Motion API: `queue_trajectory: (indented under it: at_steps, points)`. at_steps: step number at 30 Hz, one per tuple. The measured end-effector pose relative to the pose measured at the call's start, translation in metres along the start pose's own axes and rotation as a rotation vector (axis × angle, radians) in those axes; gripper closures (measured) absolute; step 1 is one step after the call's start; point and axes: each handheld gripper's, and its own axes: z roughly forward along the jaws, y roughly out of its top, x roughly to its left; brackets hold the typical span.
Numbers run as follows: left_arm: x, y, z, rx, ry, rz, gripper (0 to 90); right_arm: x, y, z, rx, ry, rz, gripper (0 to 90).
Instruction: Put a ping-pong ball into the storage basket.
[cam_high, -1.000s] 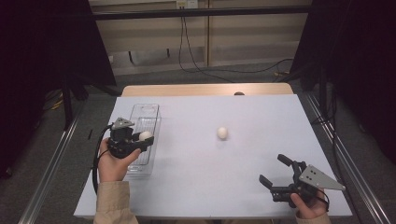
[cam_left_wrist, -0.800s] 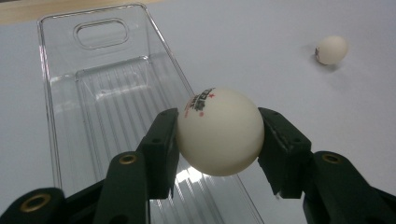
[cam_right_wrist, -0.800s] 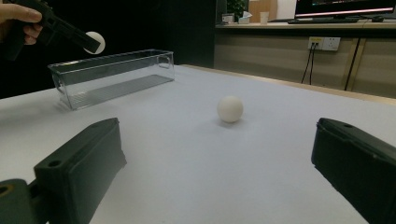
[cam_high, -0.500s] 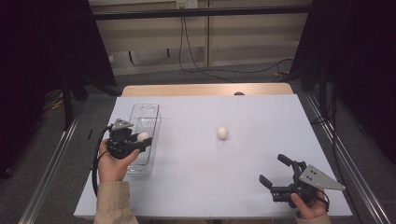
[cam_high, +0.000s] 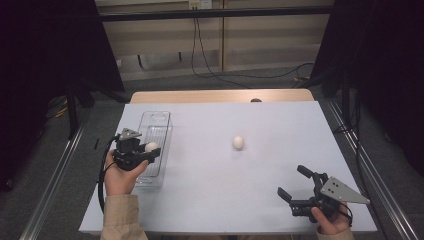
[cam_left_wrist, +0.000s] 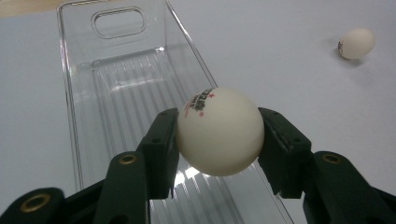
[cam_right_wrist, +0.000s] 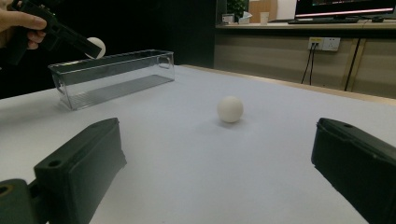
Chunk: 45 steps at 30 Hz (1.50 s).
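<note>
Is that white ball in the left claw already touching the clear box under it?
Apart. The right gripper view shows the ball, held in the left gripper, hanging above the clear box's rim with dark background between them.

Even overhead light falls on the white rectangular tabletop (cam_high: 220, 145), dim and dark beyond it. Glare streaks the clear ribbed plastic bin (cam_left_wrist: 135, 84). Near black jaws look soft, slightly blurred.

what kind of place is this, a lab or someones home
Most likely a lab or office set up for recording: a plain white table framed by dark curtains, wall sockets with trailing black cables, and a computer monitor and keyboard on a wooden counter behind.
</note>
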Motion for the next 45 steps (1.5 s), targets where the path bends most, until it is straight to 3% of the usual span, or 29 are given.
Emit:
queue_trajectory:
  at_steps: [45]
  points:
    - [0.0039,-0.0070,0.0081,0.025,0.053,0.007,50.6,0.0001,0.0003,-0.0001,0.000,0.002,0.001,1.3]
